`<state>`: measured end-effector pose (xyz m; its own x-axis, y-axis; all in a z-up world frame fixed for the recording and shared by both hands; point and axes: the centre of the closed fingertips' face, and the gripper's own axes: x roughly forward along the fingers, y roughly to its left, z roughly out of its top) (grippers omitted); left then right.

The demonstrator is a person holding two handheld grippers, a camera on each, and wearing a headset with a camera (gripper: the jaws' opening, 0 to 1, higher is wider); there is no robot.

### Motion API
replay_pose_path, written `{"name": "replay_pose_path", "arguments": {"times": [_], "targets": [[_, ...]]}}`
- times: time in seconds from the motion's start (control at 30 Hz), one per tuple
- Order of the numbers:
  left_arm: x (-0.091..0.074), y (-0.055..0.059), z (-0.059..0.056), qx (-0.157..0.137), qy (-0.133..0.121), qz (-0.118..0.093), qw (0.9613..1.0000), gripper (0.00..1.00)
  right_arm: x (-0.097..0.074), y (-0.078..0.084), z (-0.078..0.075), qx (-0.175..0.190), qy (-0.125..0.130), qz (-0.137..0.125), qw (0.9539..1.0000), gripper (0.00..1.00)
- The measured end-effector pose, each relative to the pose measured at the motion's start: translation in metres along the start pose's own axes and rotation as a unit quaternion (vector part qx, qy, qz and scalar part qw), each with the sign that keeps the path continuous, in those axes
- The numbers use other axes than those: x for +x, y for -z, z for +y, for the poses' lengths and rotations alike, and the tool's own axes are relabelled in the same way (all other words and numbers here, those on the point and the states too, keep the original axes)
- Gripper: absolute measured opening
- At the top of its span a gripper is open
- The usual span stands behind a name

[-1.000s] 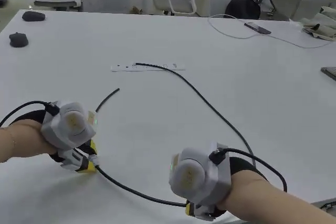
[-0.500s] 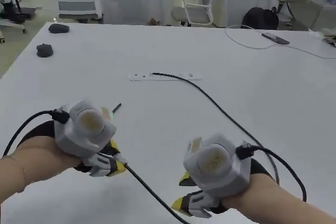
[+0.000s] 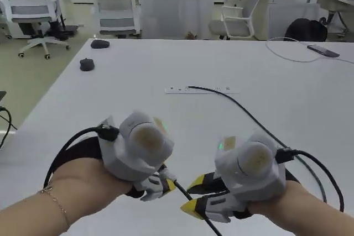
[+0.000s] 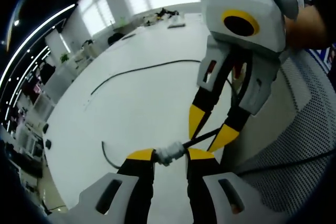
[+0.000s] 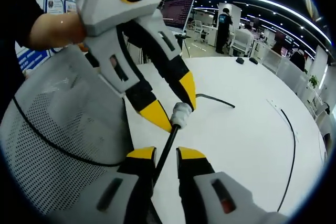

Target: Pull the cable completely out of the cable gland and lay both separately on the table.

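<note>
Mouse (image 3: 87, 64), white strip (image 3: 202, 89) beyond cable gland (image 5: 181, 114)

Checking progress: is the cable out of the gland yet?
Not out: the black cable runs into the white gland clamped in the left hand-held gripper.

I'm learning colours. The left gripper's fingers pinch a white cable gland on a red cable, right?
No, the cable is black, not red. The left gripper view shows the fingers of the left gripper pinching the white cable gland on it.
</note>
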<state>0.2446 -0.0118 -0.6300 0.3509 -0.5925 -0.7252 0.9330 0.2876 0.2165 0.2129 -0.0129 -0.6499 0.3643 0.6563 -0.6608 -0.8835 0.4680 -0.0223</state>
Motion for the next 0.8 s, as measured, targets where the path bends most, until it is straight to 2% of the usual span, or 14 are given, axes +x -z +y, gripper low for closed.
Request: {"name": "replay_pose_path", "arguments": {"times": [0.07, 0.17, 0.2, 0.23, 0.3, 0.33, 0.4, 0.43, 0.5, 0.57, 0.63, 0.67, 0.77, 0.8], "targets": [[-0.002, 0.002, -0.007, 0.001, -0.002, -0.001, 1.0000, 0.23, 0.000, -0.001, 0.005, -0.014, -0.011, -0.003, 0.9998, 0.07], [-0.002, 0.003, -0.021, 0.000, 0.004, -0.003, 1.0000, 0.23, 0.001, 0.000, 0.009, -0.029, -0.013, 0.000, 0.9995, 0.05], [0.001, 0.005, -0.026, 0.013, 0.005, -0.005, 0.9999, 0.23, 0.002, 0.001, 0.010, -0.038, -0.013, 0.003, 0.9992, 0.04], [0.002, 0.006, -0.026, 0.031, 0.001, -0.003, 0.9995, 0.23, 0.002, 0.007, 0.011, -0.039, -0.016, 0.020, 0.9989, 0.04], [0.002, 0.013, -0.027, 0.094, -0.008, 0.007, 0.9955, 0.15, 0.001, 0.017, 0.000, -0.061, 0.009, 0.047, 0.9970, 0.03], [0.003, 0.010, -0.032, 0.111, 0.002, -0.010, 0.9938, 0.15, 0.001, 0.013, 0.002, -0.059, 0.002, 0.033, 0.9977, 0.03], [0.001, 0.013, -0.033, 0.091, 0.001, -0.010, 0.9958, 0.15, 0.000, 0.014, 0.003, -0.059, 0.000, 0.033, 0.9977, 0.03], [0.001, 0.011, -0.031, 0.095, 0.002, -0.015, 0.9954, 0.15, 0.001, 0.014, 0.003, -0.074, 0.005, 0.034, 0.9966, 0.03], [0.000, 0.009, -0.030, 0.099, 0.001, -0.026, 0.9948, 0.16, 0.000, 0.013, 0.003, -0.078, 0.006, 0.034, 0.9963, 0.03], [-0.001, 0.006, -0.026, 0.113, -0.010, -0.035, 0.9929, 0.17, 0.000, 0.013, 0.003, -0.082, 0.007, 0.033, 0.9961, 0.03], [0.000, 0.004, -0.024, 0.140, -0.019, -0.043, 0.9890, 0.27, -0.001, 0.011, 0.004, -0.090, 0.005, 0.028, 0.9955, 0.03], [0.000, 0.005, -0.025, 0.137, -0.017, -0.039, 0.9896, 0.29, -0.001, 0.011, 0.005, -0.093, 0.005, 0.028, 0.9953, 0.03], [0.004, 0.002, -0.034, 0.135, 0.011, -0.054, 0.9893, 0.26, 0.000, 0.008, 0.012, -0.105, -0.006, 0.021, 0.9942, 0.03], [0.006, 0.007, -0.035, 0.141, 0.012, -0.041, 0.9891, 0.25, -0.001, 0.009, 0.012, -0.111, -0.006, 0.026, 0.9935, 0.03]]}}
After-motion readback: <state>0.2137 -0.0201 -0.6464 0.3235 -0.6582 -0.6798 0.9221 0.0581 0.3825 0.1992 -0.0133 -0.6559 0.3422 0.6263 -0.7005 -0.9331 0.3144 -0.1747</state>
